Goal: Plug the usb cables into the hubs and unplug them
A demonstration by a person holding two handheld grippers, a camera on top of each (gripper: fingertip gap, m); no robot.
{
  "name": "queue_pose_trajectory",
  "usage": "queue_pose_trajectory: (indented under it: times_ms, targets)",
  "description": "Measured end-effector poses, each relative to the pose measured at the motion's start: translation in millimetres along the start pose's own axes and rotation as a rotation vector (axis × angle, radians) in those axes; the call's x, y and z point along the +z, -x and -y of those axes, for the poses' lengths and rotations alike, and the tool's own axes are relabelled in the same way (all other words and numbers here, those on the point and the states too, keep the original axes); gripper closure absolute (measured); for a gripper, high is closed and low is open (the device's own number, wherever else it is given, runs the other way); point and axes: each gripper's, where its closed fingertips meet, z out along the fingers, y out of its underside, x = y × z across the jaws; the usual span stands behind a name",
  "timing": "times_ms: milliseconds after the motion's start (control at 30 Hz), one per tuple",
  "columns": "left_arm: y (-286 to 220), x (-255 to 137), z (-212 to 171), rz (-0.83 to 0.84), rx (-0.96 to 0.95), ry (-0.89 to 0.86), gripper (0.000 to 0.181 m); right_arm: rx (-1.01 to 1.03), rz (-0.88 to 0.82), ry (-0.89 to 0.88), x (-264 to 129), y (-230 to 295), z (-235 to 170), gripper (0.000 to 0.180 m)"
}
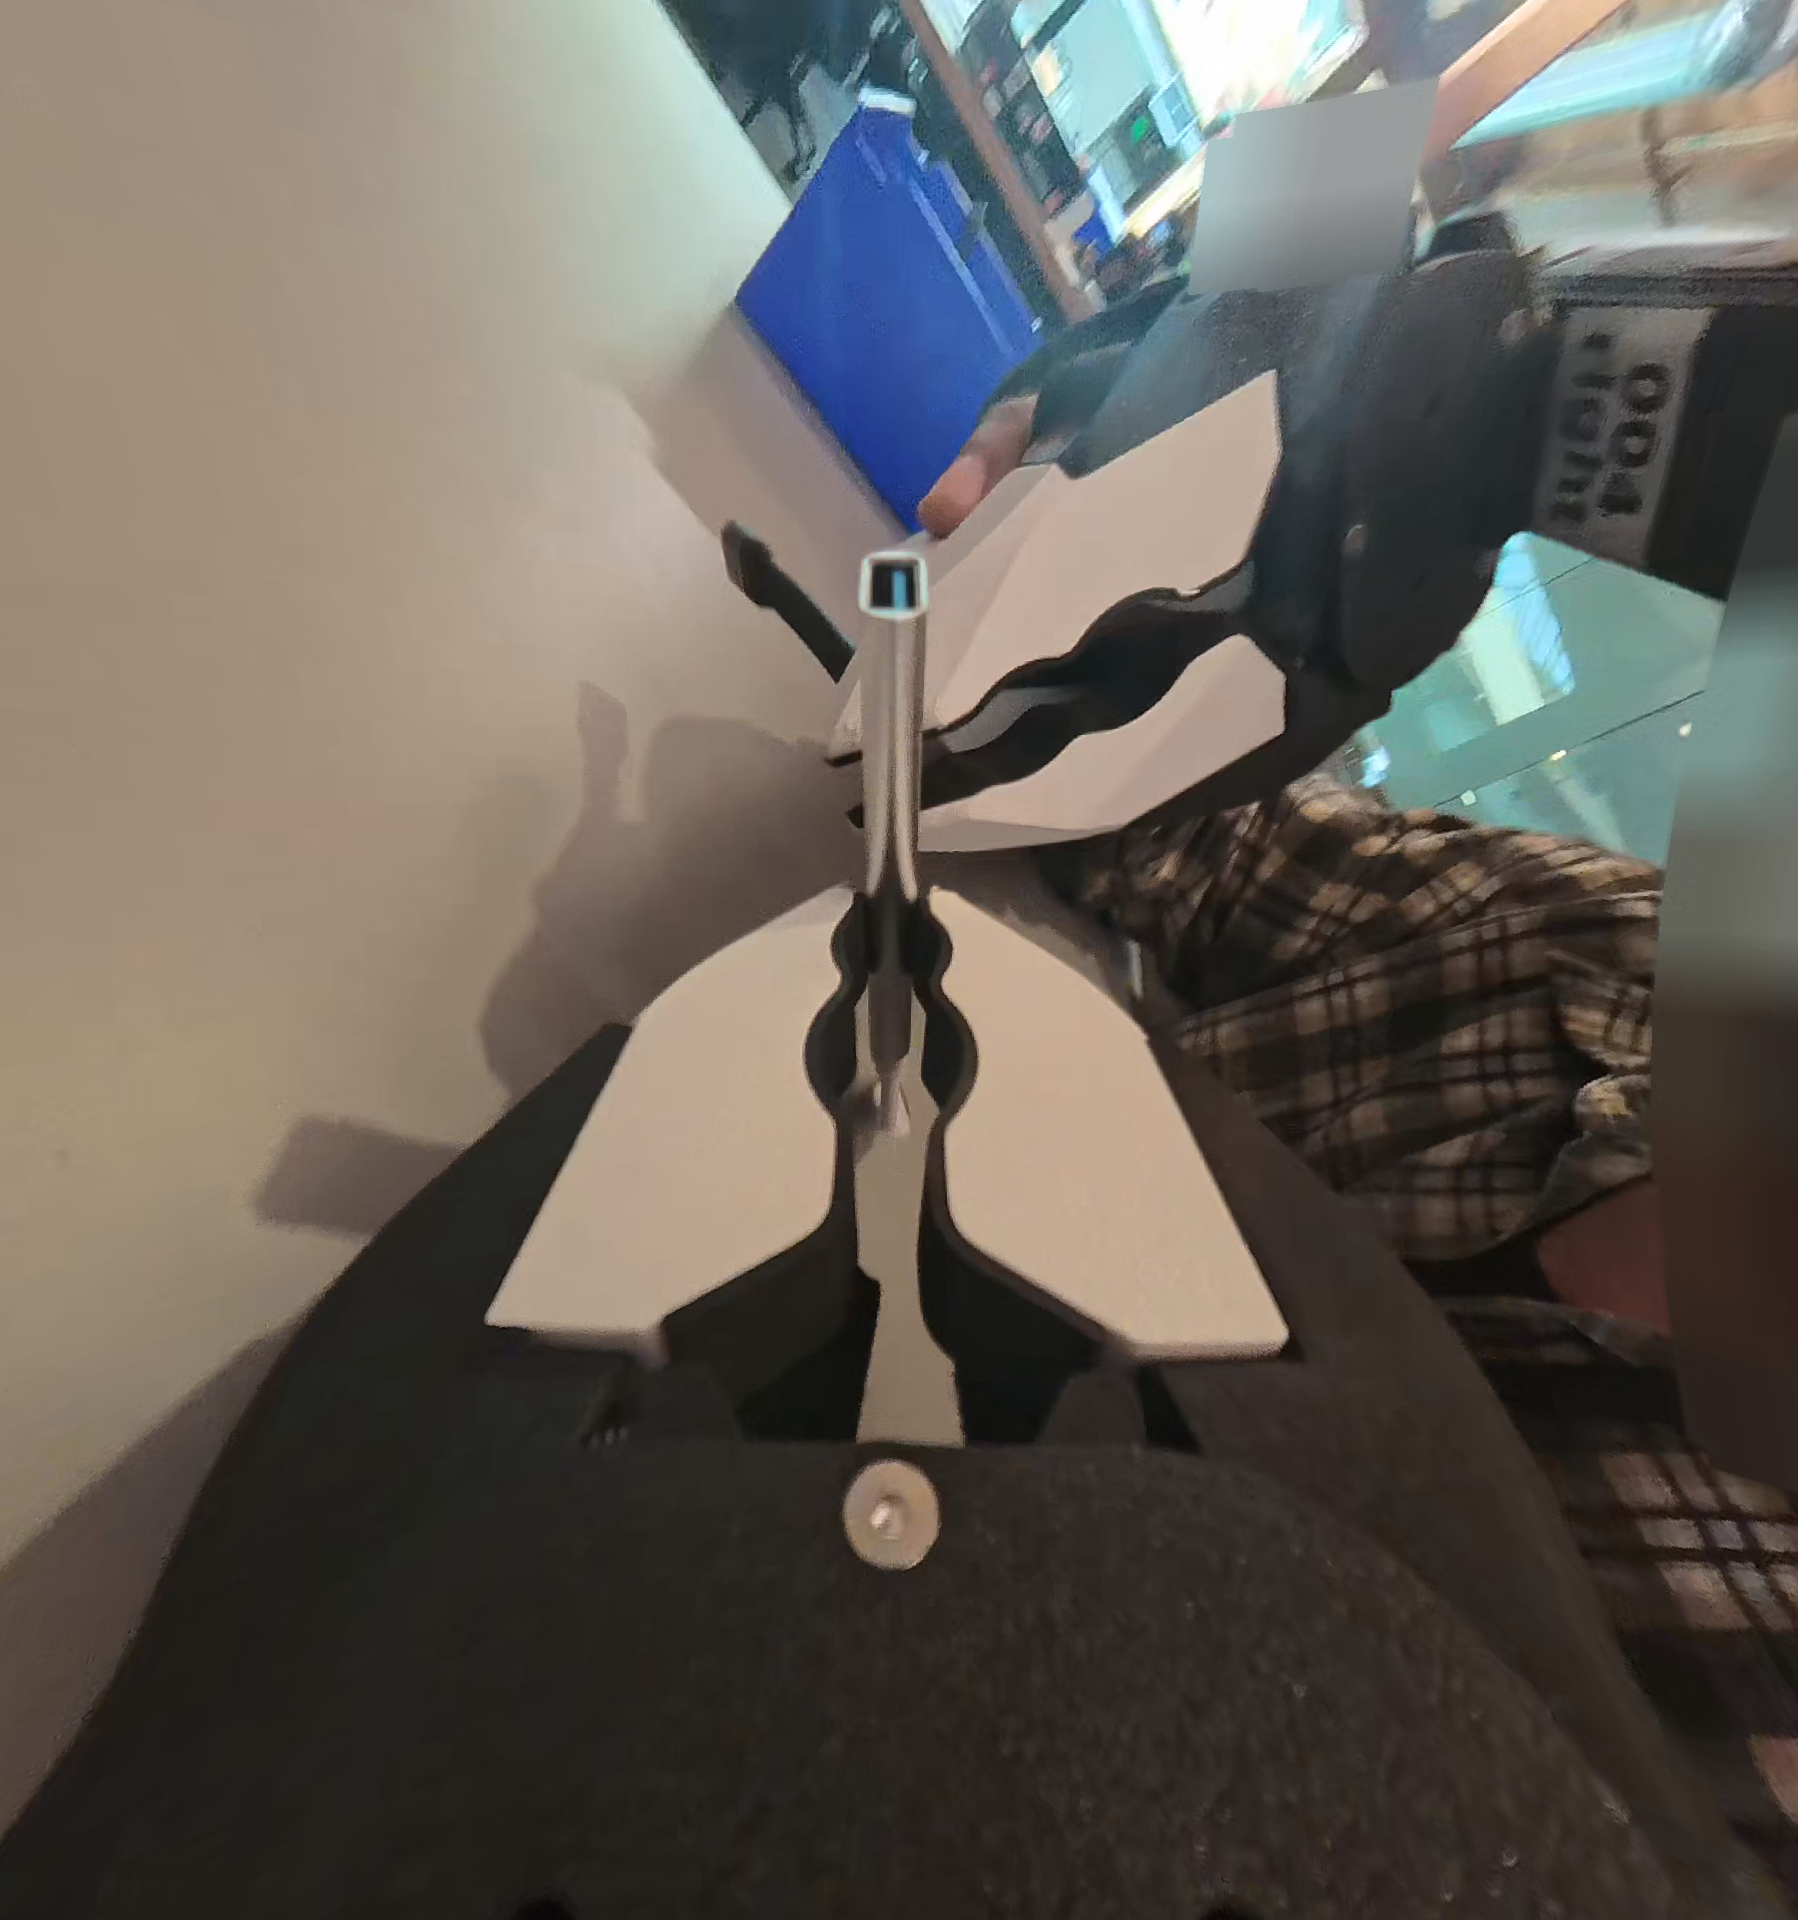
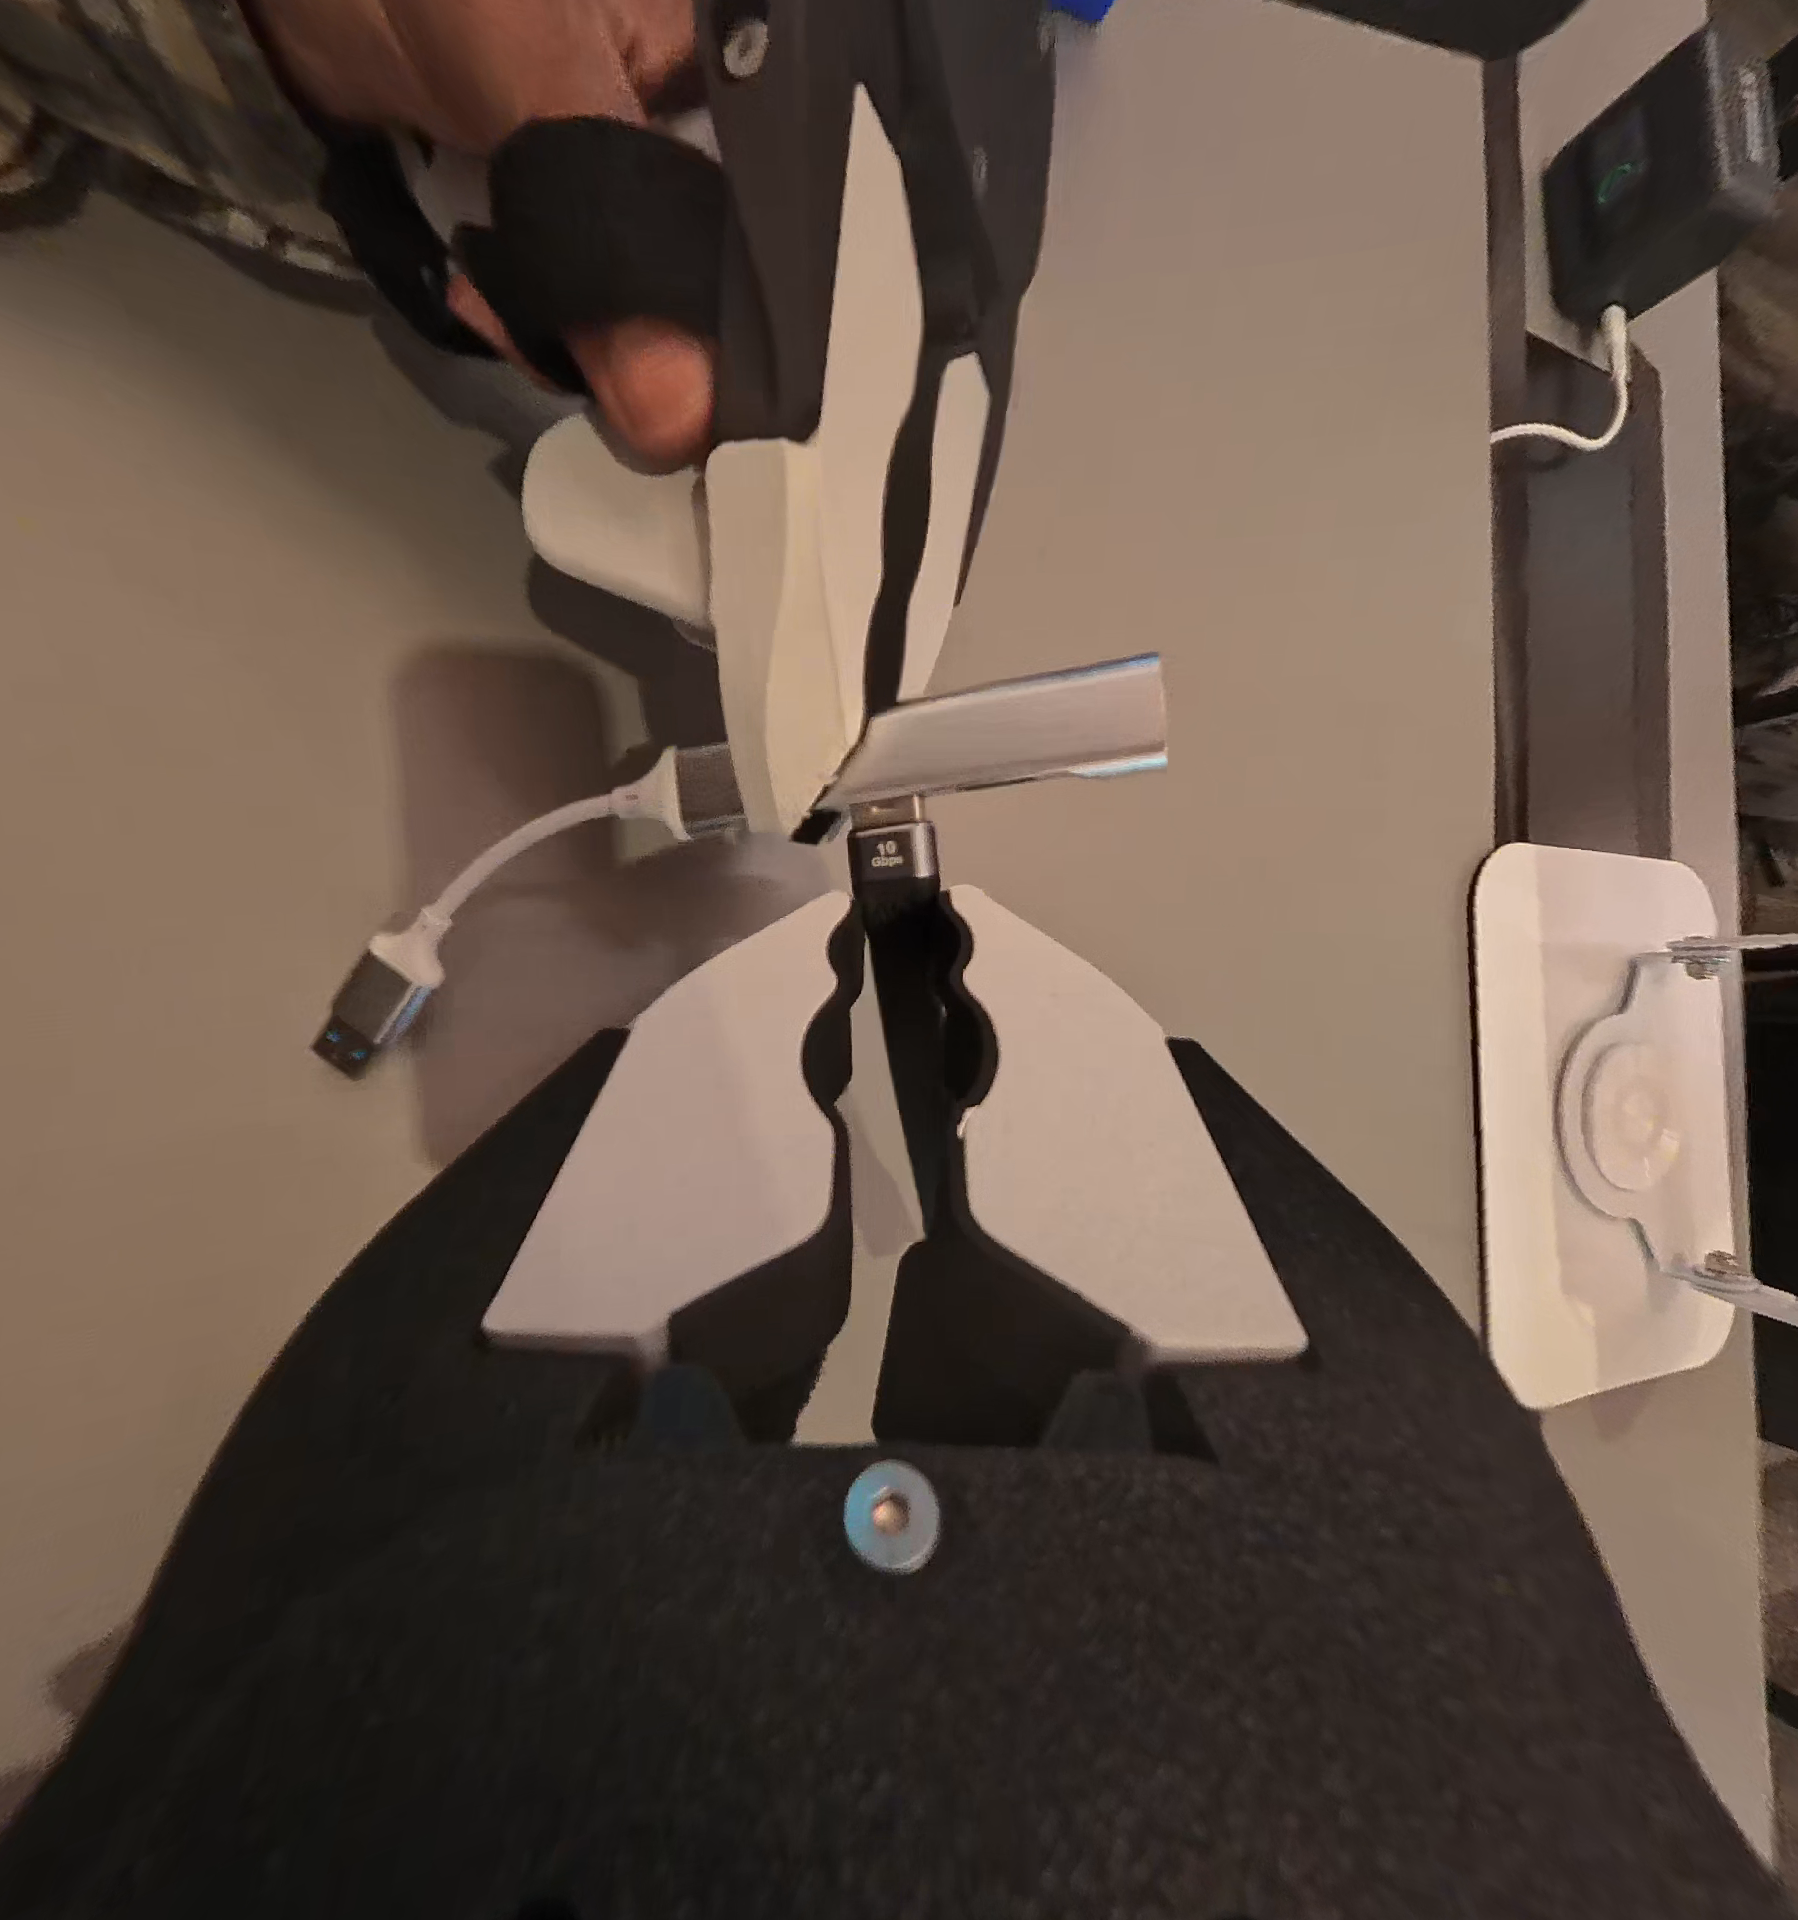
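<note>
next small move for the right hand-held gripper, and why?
Probably a short straight push. The right hand-held gripper is shut on the black USB cable; its plug sits at the silver hub's edge with metal still showing. The left hand-held gripper clamps the hub steady.

- Your bench [image 2: 1238,468] is plain and pale grey.
- On it you have a white cable's grey plug [image 2: 370,1023] at left.
- A white plate [image 2: 1529,1039] sits at its right edge.

Both tongs, left [image 1: 887,914] and right [image 2: 900,914], are clamped shut, tips nearly meeting crosswise.
</note>
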Motion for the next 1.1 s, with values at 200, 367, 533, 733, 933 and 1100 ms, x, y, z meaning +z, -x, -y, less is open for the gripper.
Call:
queue_pose_trajectory:
  times_ms: [200,367,533,733,933,1100]
  targets:
    - [6.0,5.3,-10.6,0.035,-0.011,0.074,0.174,-0.051,-0.019,0.040,9.7,3.2,-4.4,0.169]
    - [6.6,12.6,-23.9,0.051,0.006,0.166,0.174,-0.125,0.003,0.050,10.4,11.3,-2.2,0.169]
    - [6.8,15.6,-23.7,0.026,-0.009,0.151,0.174,-0.125,0.062,0.048,10.1,14.3,-8.5,0.167]
    - [2.2,11.4,-21.1,-0.077,-0.088,0.108,0.174,-0.169,0.010,0.032,3.6,2.2,-9.2,0.162]
    - [-16.3,9.0,-24.3,-0.264,-0.174,0.125,0.174,-0.187,0.158,-0.301,-22.7,12.6,1.8,0.150]
    - [-29.7,13.3,-28.9,-0.358,-0.194,0.155,0.174,-0.231,0.190,-0.500,-25.4,23.9,2.8,0.150]
